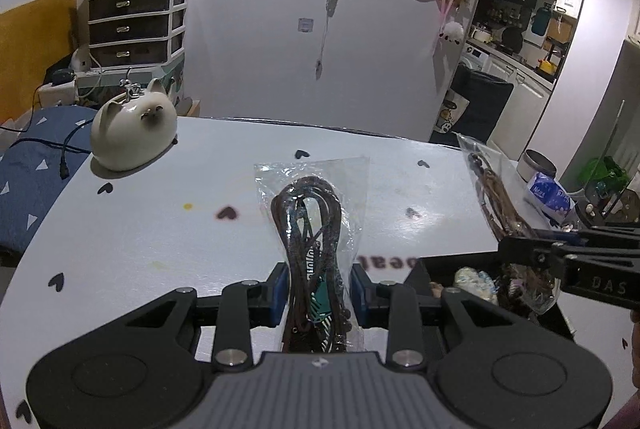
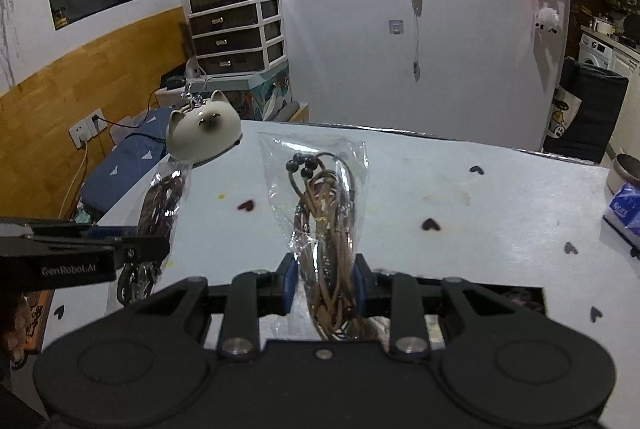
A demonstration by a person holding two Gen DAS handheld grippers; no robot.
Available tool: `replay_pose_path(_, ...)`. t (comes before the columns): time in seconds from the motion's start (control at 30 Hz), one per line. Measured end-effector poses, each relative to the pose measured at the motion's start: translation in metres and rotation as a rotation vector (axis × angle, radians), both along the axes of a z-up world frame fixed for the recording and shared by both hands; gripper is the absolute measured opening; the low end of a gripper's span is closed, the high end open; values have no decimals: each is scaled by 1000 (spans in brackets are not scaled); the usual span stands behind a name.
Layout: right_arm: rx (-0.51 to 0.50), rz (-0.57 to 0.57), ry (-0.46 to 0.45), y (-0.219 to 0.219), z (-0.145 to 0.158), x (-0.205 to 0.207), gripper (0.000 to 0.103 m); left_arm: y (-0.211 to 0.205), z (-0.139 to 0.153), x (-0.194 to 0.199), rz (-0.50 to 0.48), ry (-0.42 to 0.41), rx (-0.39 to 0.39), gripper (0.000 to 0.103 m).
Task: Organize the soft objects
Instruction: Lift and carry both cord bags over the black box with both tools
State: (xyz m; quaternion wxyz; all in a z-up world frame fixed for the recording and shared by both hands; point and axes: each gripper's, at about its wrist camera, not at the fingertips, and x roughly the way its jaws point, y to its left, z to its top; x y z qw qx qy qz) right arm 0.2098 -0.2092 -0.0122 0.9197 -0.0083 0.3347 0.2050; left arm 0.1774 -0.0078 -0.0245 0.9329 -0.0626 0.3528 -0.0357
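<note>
My left gripper point(image 1: 319, 293) is shut on a clear bag of dark brown cords point(image 1: 310, 217) and holds it upright above the white table point(image 1: 160, 229). My right gripper point(image 2: 325, 287) is shut on a clear bag of light brown cords with dark beads point(image 2: 324, 213), also upright. Each gripper shows in the other view: the right one point(image 1: 516, 249) at the right edge with its bag point(image 1: 496, 197), the left one point(image 2: 156, 251) at the left edge with its bag point(image 2: 160, 201). A black tray point(image 1: 452, 263) with small soft items lies under the right gripper.
A white cat-shaped ceramic point(image 1: 134, 133) stands at the table's far left. A tissue pack point(image 2: 626, 209) and a round tin point(image 2: 624, 169) sit at the right edge. A blue ironing board point(image 1: 36, 173) is left of the table. Heart stickers dot the tabletop.
</note>
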Motion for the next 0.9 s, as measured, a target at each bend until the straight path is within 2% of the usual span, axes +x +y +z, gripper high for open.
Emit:
replay_pose_path(0.2,3,29,-30,-40,6,2,29,-34,5,-2,20,-32,3,34)
replay_pose_path(0.37,-42,109,-63,-76,9,7,29,-58,4,-5,47,-38,-7,34)
replay_pose_path(0.6,-210,392,-54,-111,-1,15,30,-80,2,-15,87,-20,-23,34)
replay_pose_path(0.8,-416,752,-29,-110,-32,11,30,-91,2,-18,88,-16,-37,34)
replay_pose_path(0.87,-439,847,-22,-107,-43,11,31,-96,2,-17,73,-12,-44,34)
replay_pose_path(0.9,-445,884,-15,-105,-47,11,39,-98,2,-17,67,-11,-44,34)
